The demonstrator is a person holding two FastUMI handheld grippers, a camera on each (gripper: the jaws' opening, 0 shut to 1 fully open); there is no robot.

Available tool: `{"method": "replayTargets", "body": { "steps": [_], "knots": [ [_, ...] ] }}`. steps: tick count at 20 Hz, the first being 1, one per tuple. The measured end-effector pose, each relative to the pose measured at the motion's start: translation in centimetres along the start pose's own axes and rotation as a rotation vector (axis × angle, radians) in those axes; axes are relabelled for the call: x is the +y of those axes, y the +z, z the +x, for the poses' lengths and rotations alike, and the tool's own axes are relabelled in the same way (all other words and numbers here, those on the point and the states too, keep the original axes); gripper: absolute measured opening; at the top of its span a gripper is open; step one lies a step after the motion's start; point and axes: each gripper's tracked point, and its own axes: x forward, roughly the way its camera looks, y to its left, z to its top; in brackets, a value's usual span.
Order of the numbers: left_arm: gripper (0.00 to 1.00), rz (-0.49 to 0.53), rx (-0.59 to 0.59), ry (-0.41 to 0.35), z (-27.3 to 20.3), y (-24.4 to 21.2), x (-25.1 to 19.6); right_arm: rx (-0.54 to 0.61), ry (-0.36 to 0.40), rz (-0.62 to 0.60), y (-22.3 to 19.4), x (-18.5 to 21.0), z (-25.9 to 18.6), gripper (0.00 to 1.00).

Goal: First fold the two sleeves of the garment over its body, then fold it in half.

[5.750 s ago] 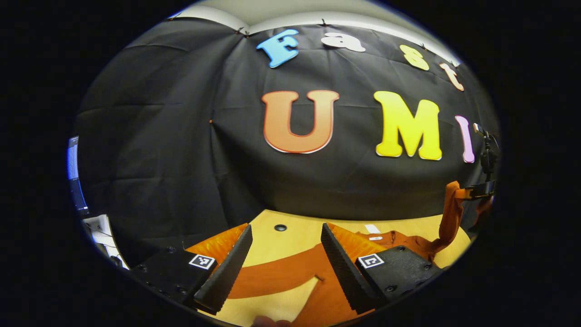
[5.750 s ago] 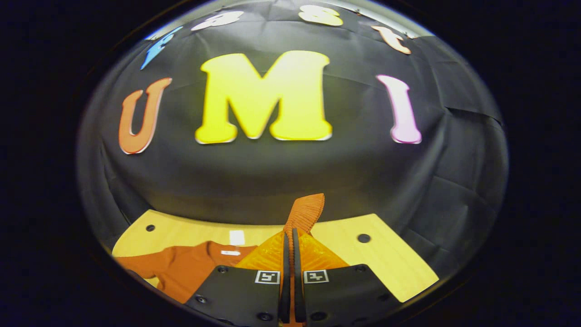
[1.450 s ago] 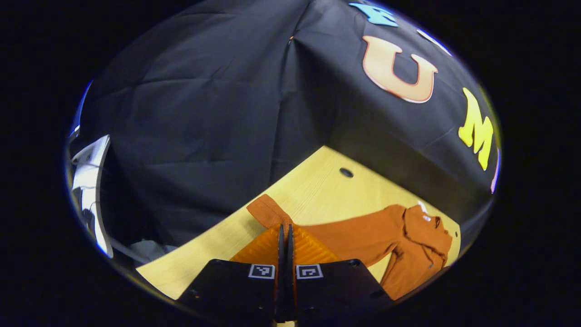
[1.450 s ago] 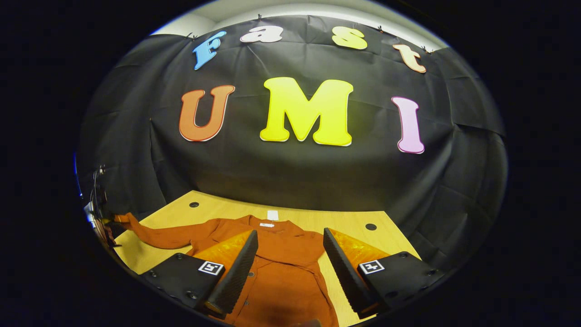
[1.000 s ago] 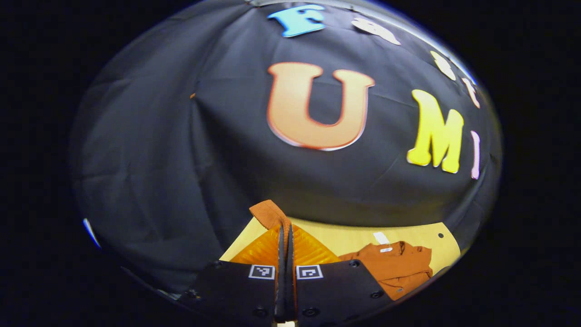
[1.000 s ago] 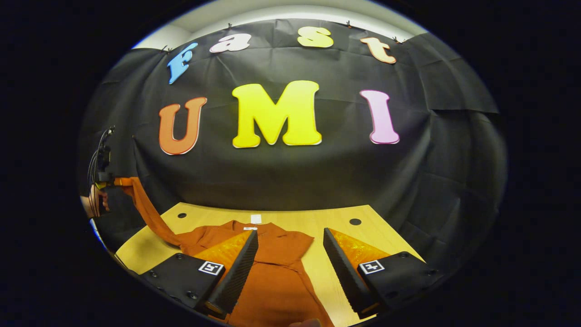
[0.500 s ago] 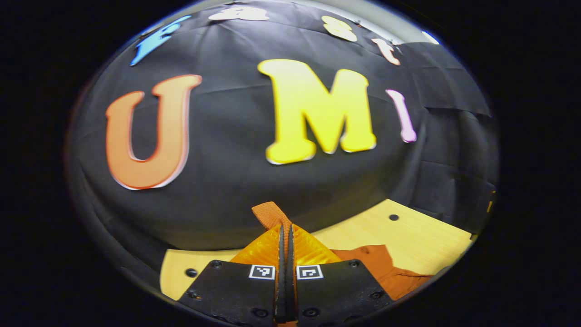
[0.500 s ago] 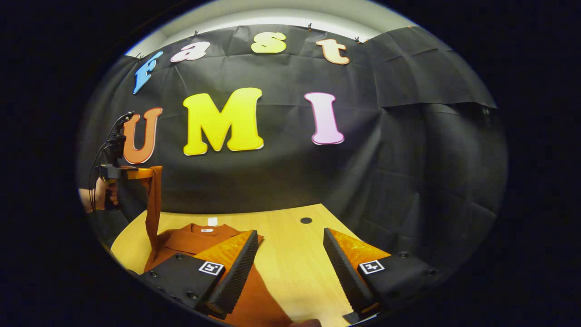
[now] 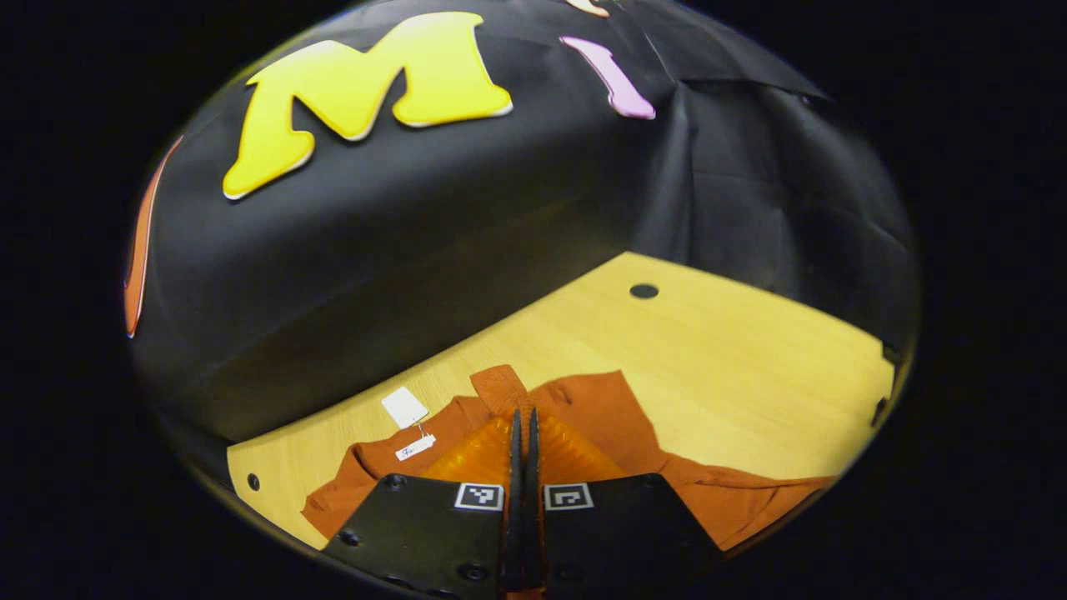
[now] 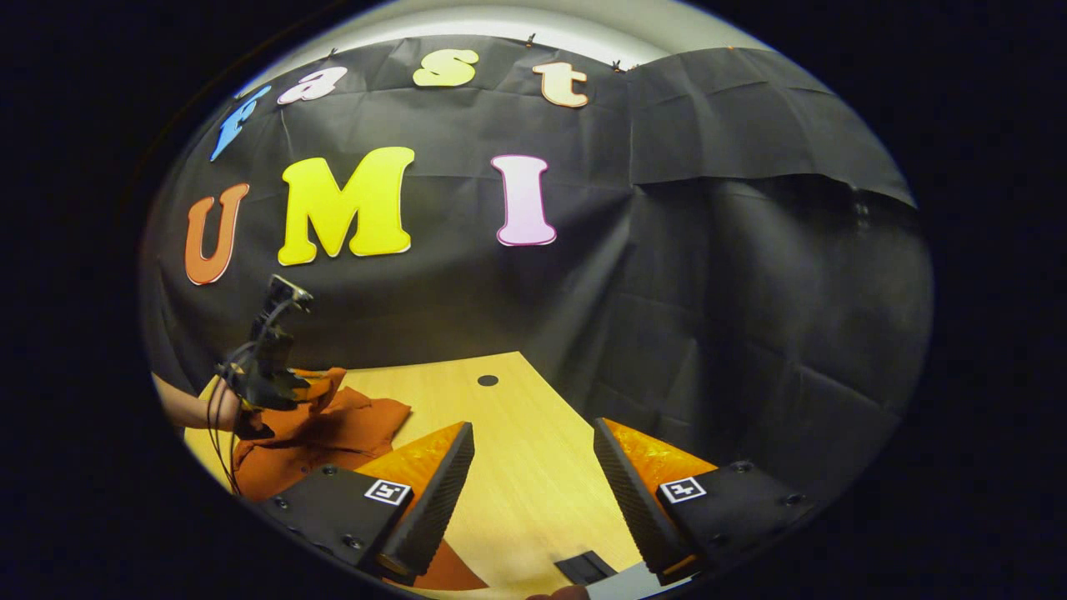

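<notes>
Since half a second ago the left tongs (image 9: 523, 429) have come down from well above the surface (image 9: 717, 358) to just over the garment (image 9: 600, 408), carrying the sleeve cuff (image 9: 498, 385) across with them. Left tongs are closed tight on that cuff, which sticks out past the tips. Right tongs (image 10: 533, 475) stand wide apart and hold nothing; they hang over bare wood off to the garment's side.

Garment lies bunched on the surface, collar and white tag (image 9: 404, 407) toward the booth wall. Seen from the right gripper view, the left tongs (image 10: 283, 385) and the hand (image 10: 218, 410) holding them sit directly over the cloth (image 10: 350, 425).

Judgement: the held sleeve now runs from its shoulder inward across the body, so the cuff is over where it should lie. Left hand is the nearer one; release there looks due, though how flat the sleeve lies cannot be told
</notes>
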Motion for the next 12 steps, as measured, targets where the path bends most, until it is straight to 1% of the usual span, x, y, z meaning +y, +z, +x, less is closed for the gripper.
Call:
{"method": "replayTargets", "body": {
  "steps": [1, 3, 6, 8, 10, 12],
  "knots": [
    [0.05, 0.008, 0.023, 0.014, 1.1, -0.9, -1.2, 0.002, -0.005, -0.006, 0.0, -0.2, -0.2, 0.91],
    [0.07, -0.024, 0.045, -0.001, 2.6, -2.1, -3.2, 0.012, -0.009, -0.022, -0.1, -0.5, -0.4, 0.92],
    [0.11, -0.067, 0.049, -0.034, 2.8, -2.2, -6.2, 0.018, -0.011, -0.035, 0.0, -0.5, -0.5, 0.92],
    [0.14, -0.078, 0.046, -0.058, 2.6, -2.0, -7.8, 0.016, -0.007, -0.040, 0.2, -0.2, -0.4, 0.92],
    [0.52, -0.091, 0.035, -0.066, 1.9, -1.5, -8.4, 0.002, 0.004, -0.047, 0.7, 0.4, -0.3, 0.92],
    [0.89, -0.135, 0.005, -0.052, 0.9, -0.6, -8.1, -0.014, 0.024, -0.047, 1.3, 1.4, 0.0, 0.92]
  ]
}}
